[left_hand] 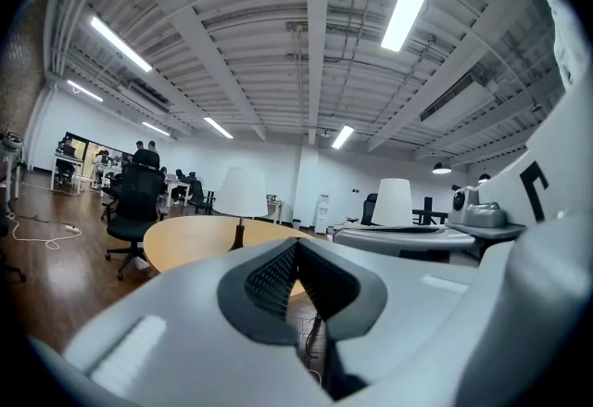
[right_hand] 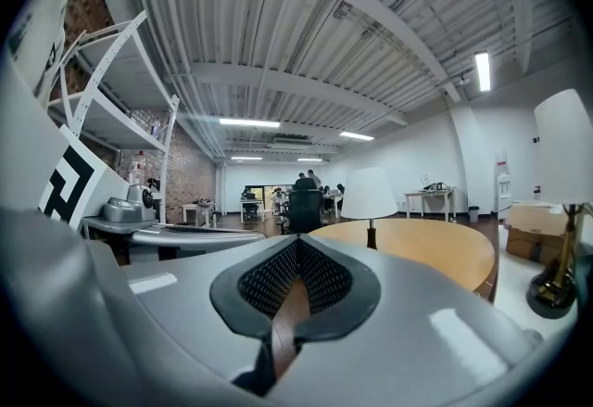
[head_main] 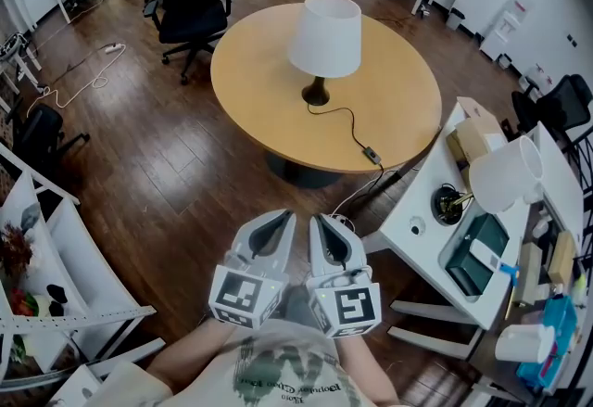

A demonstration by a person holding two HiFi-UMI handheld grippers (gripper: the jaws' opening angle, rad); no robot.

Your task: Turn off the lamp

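Nearest, two grey two-jaw grippers sit side by side close against the person's chest, well short of the table. The left gripper (head_main: 281, 220) has its dark ribbed pads pressed together on nothing. The right gripper (head_main: 321, 222) also meets at its tips, empty.

Beyond them stands the round, pale wooden table (head_main: 259, 71). At its near right edge lies the small black inline switch (head_main: 371, 155). It sits on the thin black cord (head_main: 345, 120) that runs back to the lamp with the white conical shade and dark base (head_main: 324, 36), upright near the table's middle.

Whether the shade is lit I cannot tell in this bright room. The scene fits a lamp waiting on its switch, or one already dark with the grippers pulled away.

I judge the switch to be the delicate part. It is small, loose on slack cord and close to the edge, so a sideways push would likely skid it off. A press there would need to come straight down from a closed tip.
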